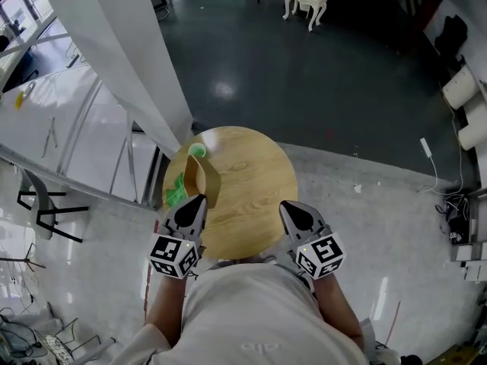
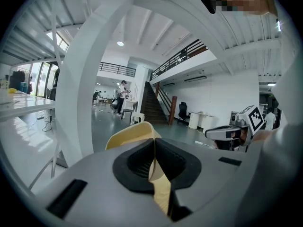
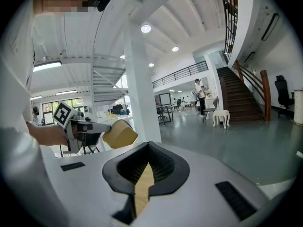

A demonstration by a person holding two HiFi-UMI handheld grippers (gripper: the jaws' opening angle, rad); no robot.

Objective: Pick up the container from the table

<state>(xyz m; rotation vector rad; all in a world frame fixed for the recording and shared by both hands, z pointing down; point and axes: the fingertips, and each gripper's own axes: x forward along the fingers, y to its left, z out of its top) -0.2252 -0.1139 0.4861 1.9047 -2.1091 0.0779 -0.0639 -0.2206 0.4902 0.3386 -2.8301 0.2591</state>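
A tan paper container [image 1: 202, 176] is lifted over the left edge of the round wooden table [image 1: 255, 181]. My left gripper [image 1: 195, 201] is shut on its thin wall. In the left gripper view the container [image 2: 134, 132] sticks out beyond the left gripper [image 2: 154, 144], with its wall pinched between the pads. My right gripper [image 1: 292, 209] is over the table's near right edge, shut and empty. Only the table's wood shows through the slit of the right gripper [image 3: 148, 149] in the right gripper view, where the held container [image 3: 120, 134] is at the left.
A green cup [image 1: 196, 150] and a green item [image 1: 177, 191] are at the table's left edge, below the container. A slanted white beam [image 1: 114, 44] runs close on the left. A white stool [image 1: 306, 2] stands far across the dark floor.
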